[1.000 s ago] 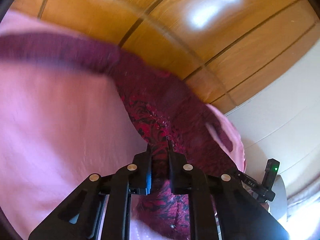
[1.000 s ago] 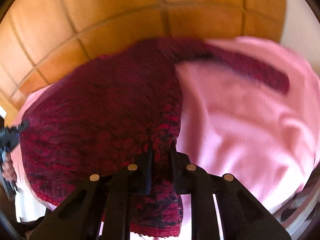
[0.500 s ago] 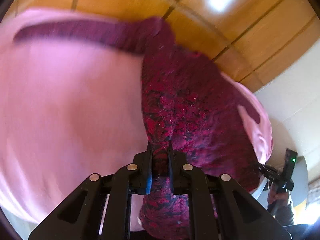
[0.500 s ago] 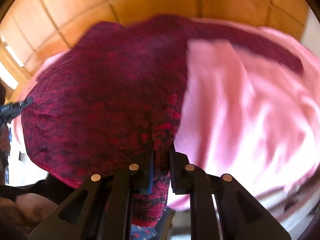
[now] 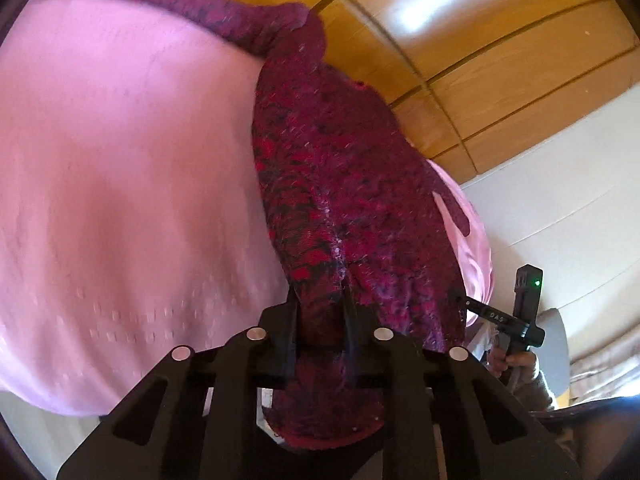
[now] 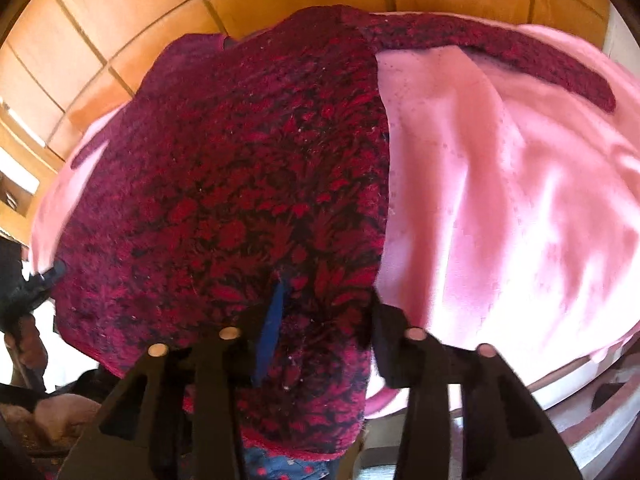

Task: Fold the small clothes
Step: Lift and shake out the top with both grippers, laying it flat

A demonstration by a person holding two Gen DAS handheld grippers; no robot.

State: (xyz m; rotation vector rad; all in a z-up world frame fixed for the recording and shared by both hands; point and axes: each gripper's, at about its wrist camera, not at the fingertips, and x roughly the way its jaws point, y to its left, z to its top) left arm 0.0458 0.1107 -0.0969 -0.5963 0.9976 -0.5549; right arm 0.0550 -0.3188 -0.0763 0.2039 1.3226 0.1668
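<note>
A dark red knit sweater (image 5: 344, 184) with a black pattern lies on a pink cloth (image 5: 120, 184). One sleeve (image 5: 168, 4) stretches along the far edge. My left gripper (image 5: 320, 300) is shut on the sweater's near edge. In the right wrist view the sweater (image 6: 240, 176) fills the left half, over the pink cloth (image 6: 500, 200). My right gripper (image 6: 324, 300) has its jaws spread wide, and the sweater's hem lies loose between them. The right gripper also shows in the left wrist view (image 5: 516, 320), at the sweater's far corner.
Wooden panels (image 5: 480, 60) rise behind the pink cloth, with a white wall (image 5: 560, 184) to the right. A person's hand (image 5: 516, 364) holds the other gripper. Blue dotted fabric (image 6: 280, 464) shows under the sweater hem near me.
My right gripper has opened and let go of the sweater hem. My left gripper stays shut on the sweater, which has come down flatter on the pink cloth.
</note>
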